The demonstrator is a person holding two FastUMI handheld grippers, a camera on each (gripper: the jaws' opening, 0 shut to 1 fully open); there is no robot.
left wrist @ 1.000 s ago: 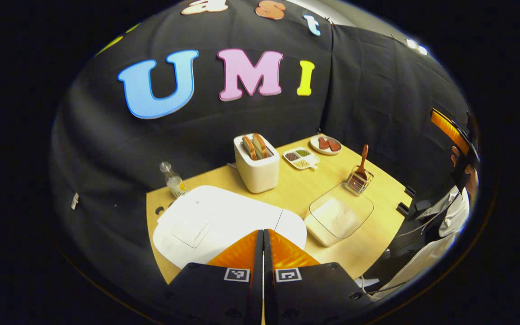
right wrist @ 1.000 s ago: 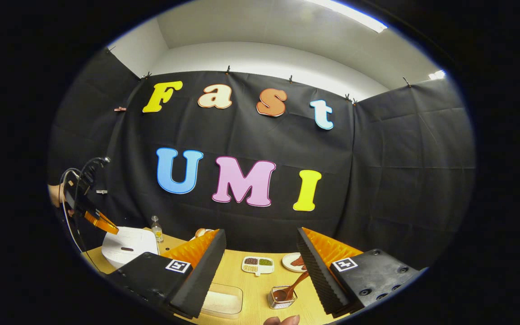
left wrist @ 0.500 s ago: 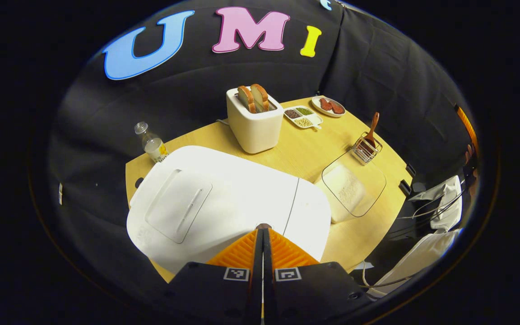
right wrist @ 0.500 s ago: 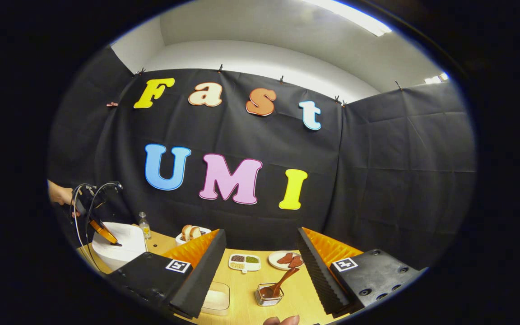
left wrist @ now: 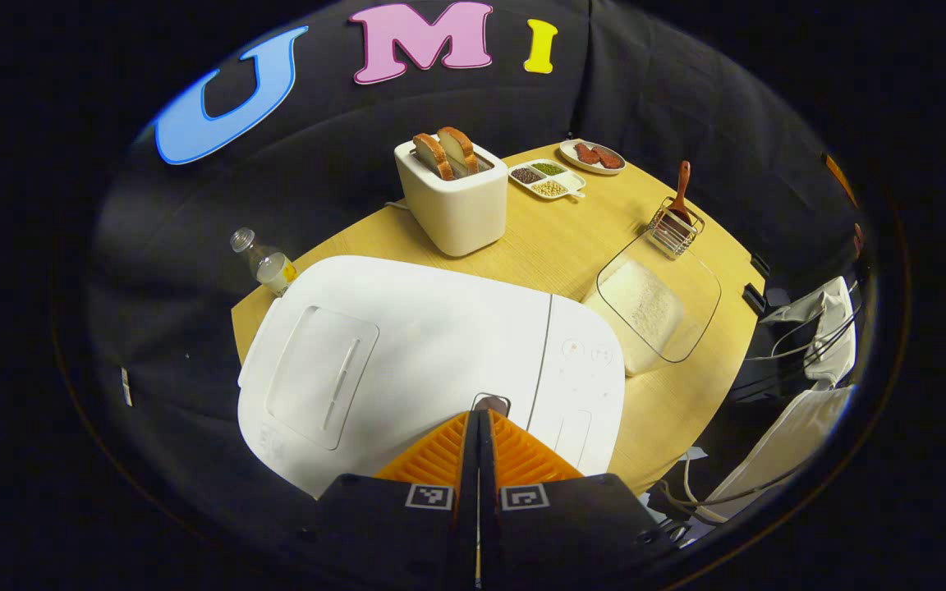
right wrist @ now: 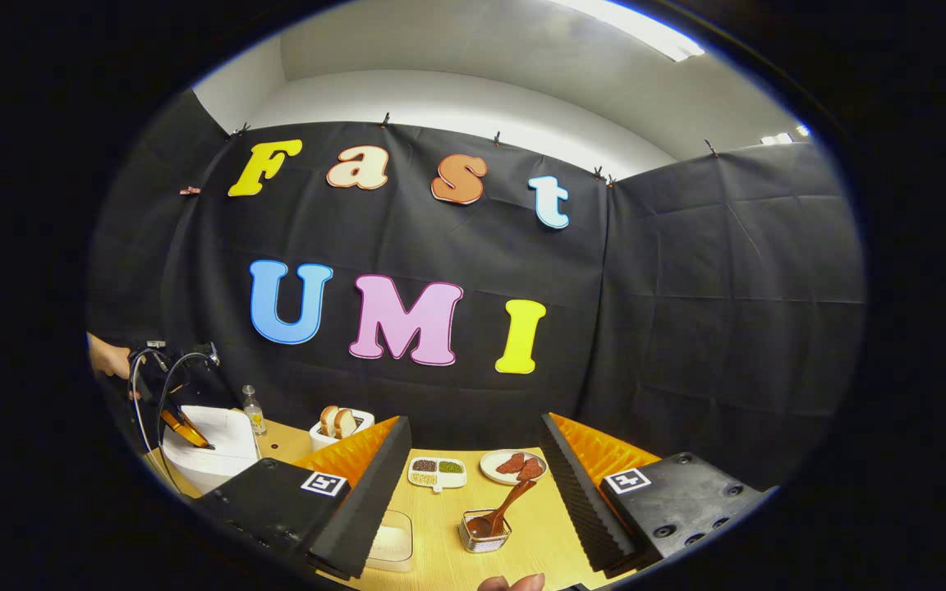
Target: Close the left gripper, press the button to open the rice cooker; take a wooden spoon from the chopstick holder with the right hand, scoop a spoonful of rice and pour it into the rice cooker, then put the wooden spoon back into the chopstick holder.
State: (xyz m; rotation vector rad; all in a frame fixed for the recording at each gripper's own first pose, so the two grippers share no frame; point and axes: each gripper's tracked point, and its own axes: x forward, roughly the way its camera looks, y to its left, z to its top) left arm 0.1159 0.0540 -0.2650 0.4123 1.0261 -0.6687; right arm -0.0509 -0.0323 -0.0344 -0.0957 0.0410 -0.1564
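Over the rice cooker point(left wrist: 432, 345) button point(left wrist: 490, 403), left tongs point(left wrist: 478, 419) closed, pointing down

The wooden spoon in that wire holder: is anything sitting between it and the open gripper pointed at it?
Nothing visible does. In the right gripper view the wooden spoon stands in the chopstick holder, with bare table ahead of the open right gripper.

No text or label can be read.
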